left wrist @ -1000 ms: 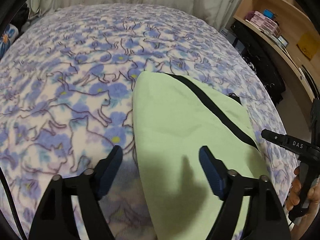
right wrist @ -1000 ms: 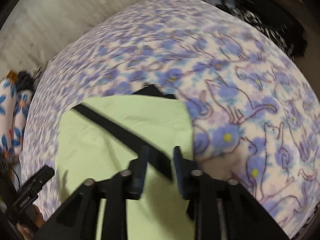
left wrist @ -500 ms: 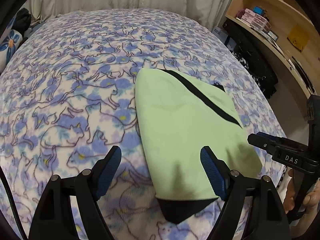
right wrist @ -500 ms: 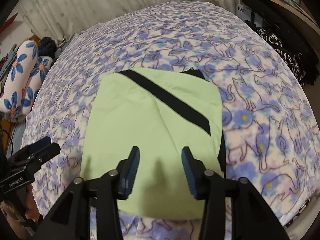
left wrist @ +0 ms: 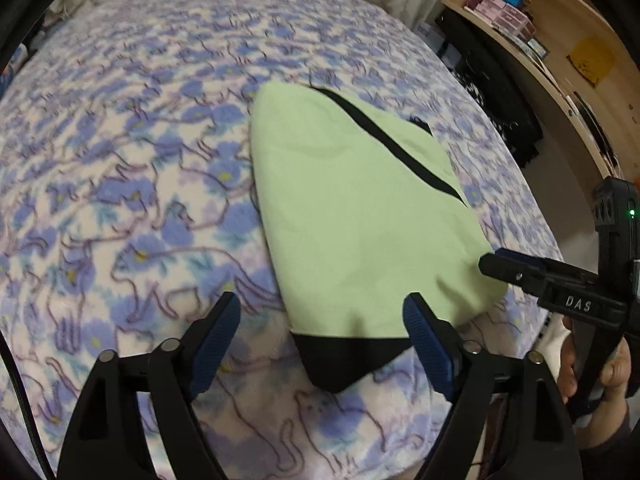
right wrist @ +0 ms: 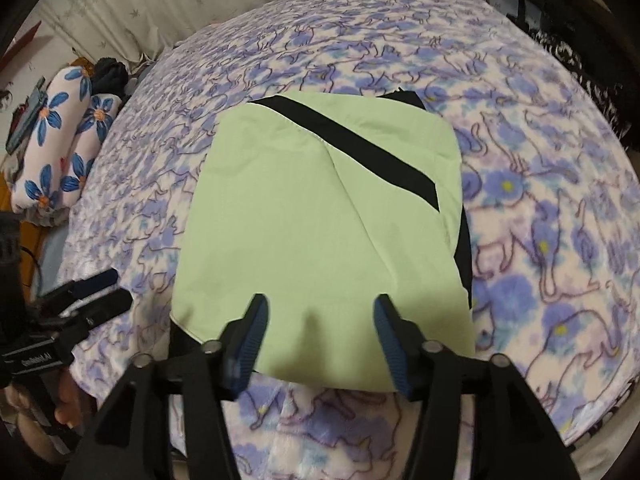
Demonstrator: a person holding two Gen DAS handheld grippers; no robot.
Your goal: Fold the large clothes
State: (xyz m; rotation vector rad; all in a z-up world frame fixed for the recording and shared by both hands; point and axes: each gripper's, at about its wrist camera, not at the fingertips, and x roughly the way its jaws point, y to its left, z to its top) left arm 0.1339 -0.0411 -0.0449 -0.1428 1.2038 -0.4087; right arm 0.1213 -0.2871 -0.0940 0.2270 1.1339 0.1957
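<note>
Pale green fabric, a folded garment (right wrist: pixel 320 216) with a black diagonal stripe (right wrist: pixel 360 148) and black trim, lies flat on a fleece blanket (right wrist: pixel 540 208) printed with blue flowers and cats. Its long axis runs away from both cameras up the bed, the black-hemmed near end towards the person. The left gripper (left wrist: pixel 320 344) hangs above that near corner, jaws wide and opening further, nothing between them. The right gripper (right wrist: pixel 318 332) hovers over the garment's near edge, jaws apart and opening, the cloth below them but not pinched. Flower-print cushions (right wrist: pixel 56 136) lie beside the bed.
</note>
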